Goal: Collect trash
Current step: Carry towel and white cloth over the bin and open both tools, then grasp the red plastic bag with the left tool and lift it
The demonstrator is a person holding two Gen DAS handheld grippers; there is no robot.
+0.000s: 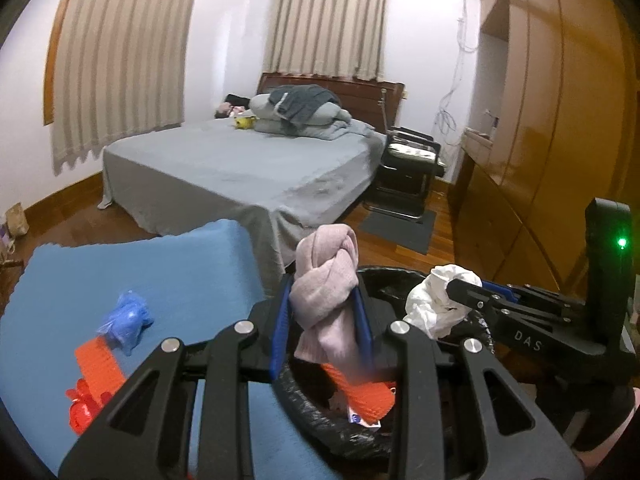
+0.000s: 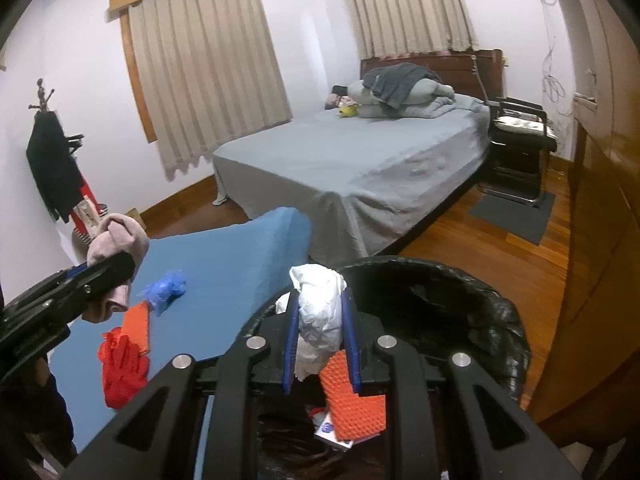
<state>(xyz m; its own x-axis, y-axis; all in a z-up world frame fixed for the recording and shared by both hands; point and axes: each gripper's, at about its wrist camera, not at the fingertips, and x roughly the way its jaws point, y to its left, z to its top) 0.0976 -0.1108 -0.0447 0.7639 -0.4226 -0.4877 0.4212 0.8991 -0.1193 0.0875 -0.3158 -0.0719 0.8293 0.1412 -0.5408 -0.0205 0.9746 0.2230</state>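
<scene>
Left gripper (image 1: 323, 320) fingers clamped the soft knotted pink cloth (image 1: 325, 300) mid-body; right gripper (image 2: 322, 344) pinched the light crumpled white tissue (image 2: 320, 312). Both compressible, over the black-lined bin (image 2: 500, 320) beneath the fingers.

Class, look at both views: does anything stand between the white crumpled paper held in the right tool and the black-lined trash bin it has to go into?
Nothing visible does. The right tool holds the white crumpled paper above the open trash bin.
</scene>
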